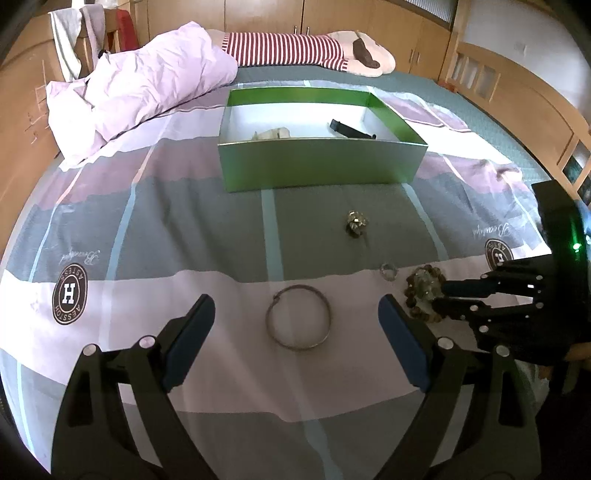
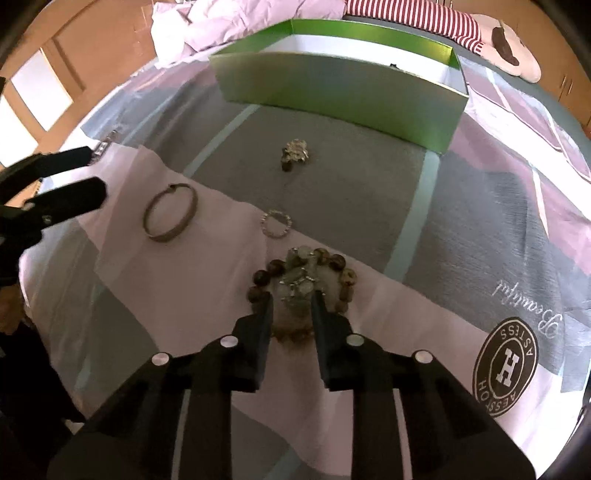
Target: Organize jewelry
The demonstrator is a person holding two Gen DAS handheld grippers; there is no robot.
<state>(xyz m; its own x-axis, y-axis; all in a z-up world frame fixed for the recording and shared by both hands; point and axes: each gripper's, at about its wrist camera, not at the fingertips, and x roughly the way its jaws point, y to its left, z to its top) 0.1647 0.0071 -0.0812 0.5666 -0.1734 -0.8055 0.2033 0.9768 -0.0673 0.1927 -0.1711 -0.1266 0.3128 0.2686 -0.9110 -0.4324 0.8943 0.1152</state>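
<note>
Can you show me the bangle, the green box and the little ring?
bangle (image 1: 298,347), left wrist view, near rim.
green box (image 1: 317,168), left wrist view, front wall.
little ring (image 2: 276,233), right wrist view, near edge.

A home bedroom: a made bed (image 1: 110,229) fills the view, with a rumpled duvet (image 1: 147,85) and striped pillow (image 1: 284,50) at its head, and wooden wardrobes (image 1: 332,14) behind the bed.
</note>
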